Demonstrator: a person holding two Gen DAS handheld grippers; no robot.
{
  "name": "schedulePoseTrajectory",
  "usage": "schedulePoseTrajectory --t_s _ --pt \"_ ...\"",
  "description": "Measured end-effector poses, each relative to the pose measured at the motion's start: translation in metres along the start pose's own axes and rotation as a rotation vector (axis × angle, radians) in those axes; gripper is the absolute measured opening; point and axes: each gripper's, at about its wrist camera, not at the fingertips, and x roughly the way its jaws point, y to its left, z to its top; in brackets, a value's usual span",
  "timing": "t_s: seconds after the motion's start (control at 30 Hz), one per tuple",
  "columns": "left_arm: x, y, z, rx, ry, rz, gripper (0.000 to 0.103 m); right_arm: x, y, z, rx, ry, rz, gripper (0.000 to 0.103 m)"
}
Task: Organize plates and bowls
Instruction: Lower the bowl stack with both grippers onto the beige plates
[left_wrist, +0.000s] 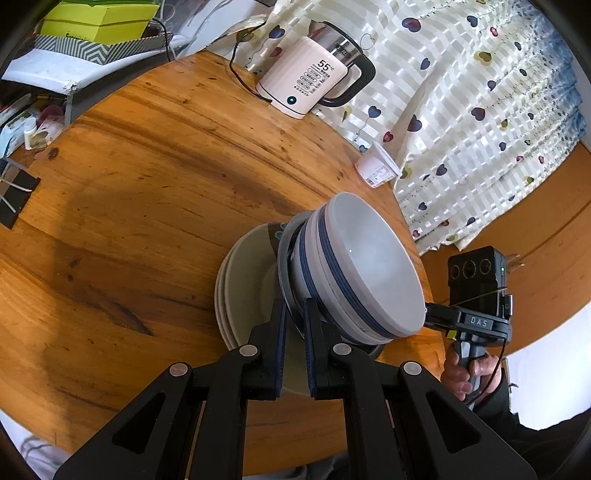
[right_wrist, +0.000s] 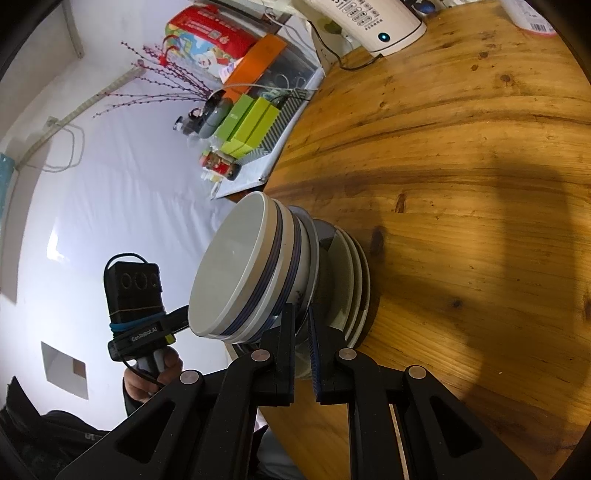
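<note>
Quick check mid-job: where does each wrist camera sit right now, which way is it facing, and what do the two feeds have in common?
Left wrist: behind the left tongs, looking down across the wooden table toward the kettle; tongs shut on the dish stack's rim; right hand visible.
Right wrist: behind the right tongs, facing the table's opposite edge and white wall; left hand visible.
Shared: stacked bowls on plates, table, kettle.

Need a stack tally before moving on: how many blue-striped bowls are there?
2 visible: the top bowl and a second bowl nested right beneath it, sitting on the plates. More may be hidden below.
</note>
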Motion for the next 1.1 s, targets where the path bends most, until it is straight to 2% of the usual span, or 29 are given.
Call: schedulePoseTrajectory --t_s 0.83,1.03,1.1 --pt "-0.003 0.003 -0.002 -0.022 -0.03 0.018 0.008 0.002 0.007 -0.001 -0.013 0.007 -0.051 0.01" --pt "-0.004 -0.001 -0.005 -0.017 -0.04 0.046 0.011 -0.013 0.004 -0.007 -0.011 -0.028 -0.092 0.021" --pt "-0.005 -0.005 -0.007 -0.009 -0.042 0.063 0.011 -0.017 0.006 -0.01 -0.019 -0.038 -0.106 0.029"
